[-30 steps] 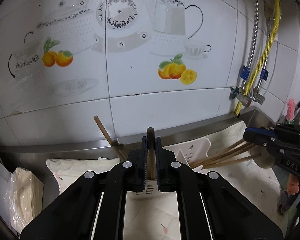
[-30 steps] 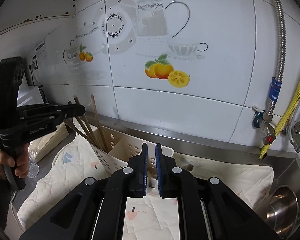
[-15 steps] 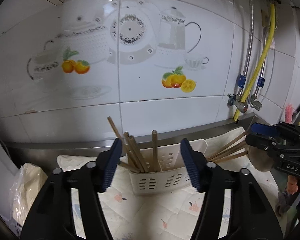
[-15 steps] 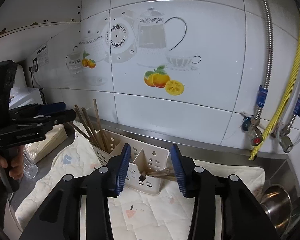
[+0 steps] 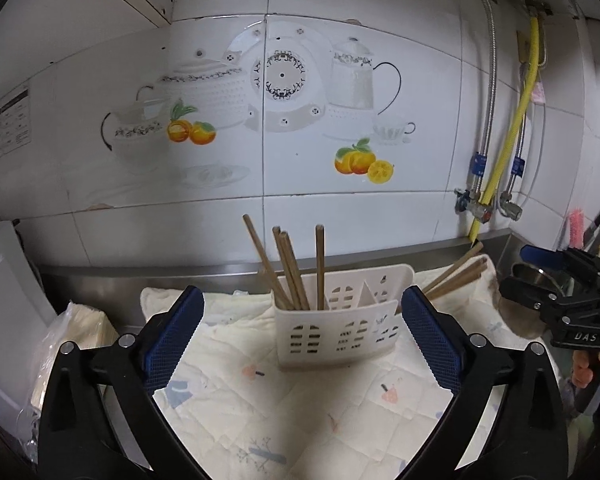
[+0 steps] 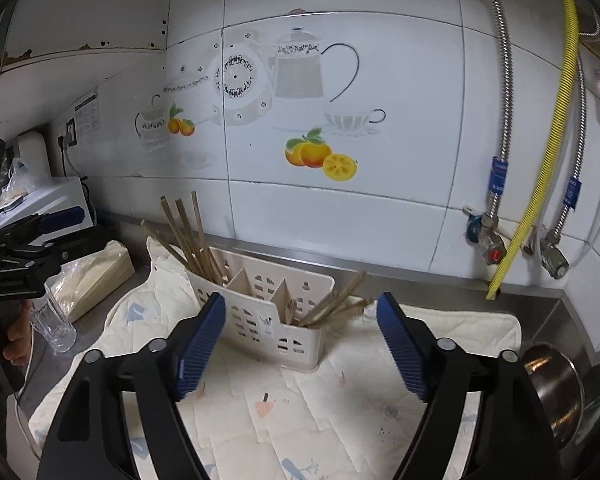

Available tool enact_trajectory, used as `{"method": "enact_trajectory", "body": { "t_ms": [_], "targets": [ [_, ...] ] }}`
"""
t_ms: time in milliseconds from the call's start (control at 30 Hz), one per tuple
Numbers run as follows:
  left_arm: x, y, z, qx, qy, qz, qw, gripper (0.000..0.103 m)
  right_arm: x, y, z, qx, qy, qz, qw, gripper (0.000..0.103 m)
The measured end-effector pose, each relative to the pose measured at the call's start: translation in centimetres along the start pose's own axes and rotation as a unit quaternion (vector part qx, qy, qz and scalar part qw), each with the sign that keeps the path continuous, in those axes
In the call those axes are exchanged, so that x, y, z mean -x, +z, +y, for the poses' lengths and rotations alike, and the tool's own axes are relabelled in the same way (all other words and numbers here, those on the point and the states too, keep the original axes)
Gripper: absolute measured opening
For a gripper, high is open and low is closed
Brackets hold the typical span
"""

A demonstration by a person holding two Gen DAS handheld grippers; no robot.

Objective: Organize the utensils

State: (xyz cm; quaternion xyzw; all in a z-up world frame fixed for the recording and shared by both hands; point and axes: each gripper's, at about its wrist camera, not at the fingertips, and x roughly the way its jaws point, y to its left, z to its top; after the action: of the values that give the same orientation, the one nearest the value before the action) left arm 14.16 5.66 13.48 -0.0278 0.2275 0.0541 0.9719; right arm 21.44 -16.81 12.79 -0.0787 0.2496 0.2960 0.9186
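A white slotted utensil holder (image 5: 342,322) stands on a quilted cream mat (image 5: 300,408); it also shows in the right wrist view (image 6: 268,316). Several brown chopsticks (image 5: 296,268) stand in its left compartment (image 6: 188,236). More chopsticks (image 5: 458,272) lean out of its right compartment (image 6: 332,300). My left gripper (image 5: 302,344) is open and empty, a little in front of the holder. My right gripper (image 6: 300,344) is open and empty, also just in front of it. Each gripper shows at the edge of the other's view.
A tiled wall with pipes and a yellow hose (image 6: 540,128) stands behind. A steel bowl (image 6: 556,384) sits at the right. A drinking glass (image 6: 54,324) and a bagged stack of wooden items (image 6: 96,276) lie at the left.
My left gripper let go of a chopstick, which now stands in the holder's left compartment. Both grippers opened wide and drew back from the holder.
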Motion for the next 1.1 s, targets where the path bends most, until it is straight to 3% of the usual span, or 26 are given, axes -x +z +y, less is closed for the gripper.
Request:
{"method": "enact_trajectory", "body": {
  "t_ms": [400, 1000, 1100],
  "targets": [
    [2.3, -3.7, 0.3, 0.007, 0.026, 0.002, 0.9996, 0.098, 1.3, -3.2, 0.6, -0.016, -0.01, 0.002, 1.0, 0.089],
    [4.4, -8.1, 0.4, 0.021, 0.057, 0.017, 0.998, 0.098, 3.6, -7.1, 2.3, -0.043, -0.031, -0.011, 0.999, 0.092],
    [4.7, -8.7, 0.7, 0.031, 0.048, 0.021, 0.9982, 0.098, 3.9, -7.7, 2.6, -0.044, -0.04, -0.012, 0.998, 0.092]
  ]
}}
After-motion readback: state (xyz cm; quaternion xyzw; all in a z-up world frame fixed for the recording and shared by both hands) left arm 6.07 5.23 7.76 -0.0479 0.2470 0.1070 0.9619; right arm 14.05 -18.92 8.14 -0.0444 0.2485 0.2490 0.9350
